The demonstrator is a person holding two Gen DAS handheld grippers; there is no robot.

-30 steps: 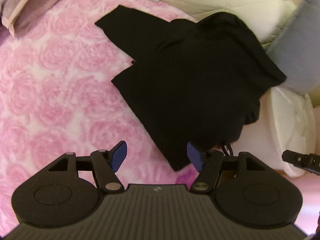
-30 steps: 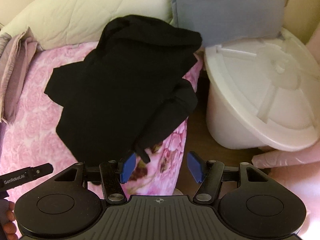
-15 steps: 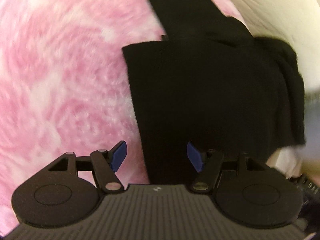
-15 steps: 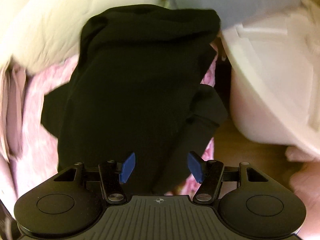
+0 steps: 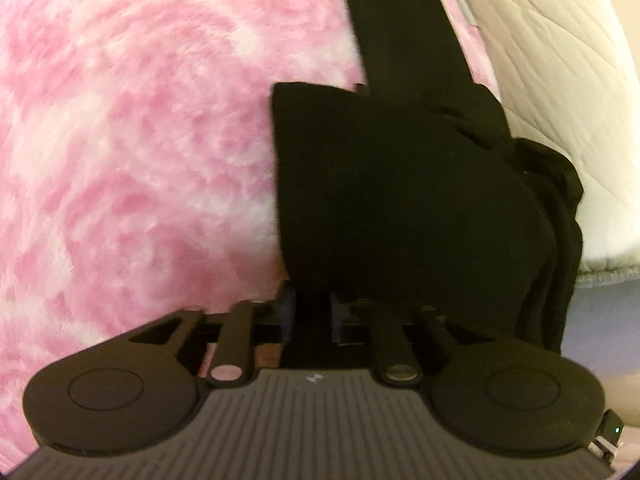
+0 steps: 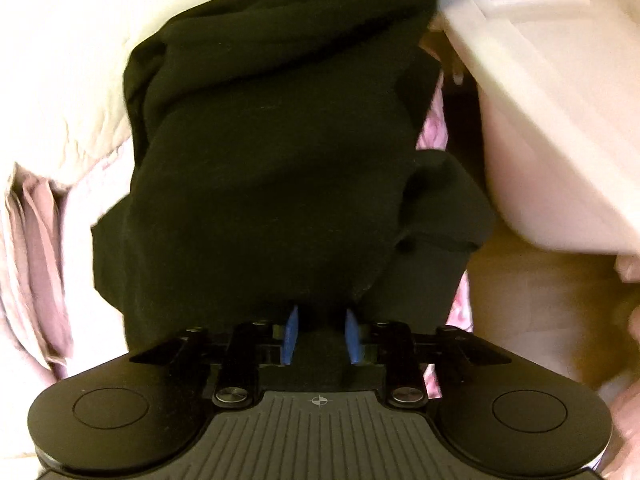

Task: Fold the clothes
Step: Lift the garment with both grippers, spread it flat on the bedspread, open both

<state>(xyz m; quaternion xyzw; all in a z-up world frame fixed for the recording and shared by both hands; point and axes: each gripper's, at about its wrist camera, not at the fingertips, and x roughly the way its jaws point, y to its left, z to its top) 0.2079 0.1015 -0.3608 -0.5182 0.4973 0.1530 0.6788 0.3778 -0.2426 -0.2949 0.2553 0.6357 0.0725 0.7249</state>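
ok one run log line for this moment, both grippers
step: grasp hem | left gripper: shut on black garment | right gripper: shut on black garment | surface: pink blanket

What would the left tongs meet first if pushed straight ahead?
The black garment: the left tongs are already closed on its near edge, so more of its cloth lies directly ahead, over the pink blanket.

A black garment (image 5: 400,184) is seen on a pink, rose-patterned blanket (image 5: 140,140); blue pads (image 6: 290,334) are shown.
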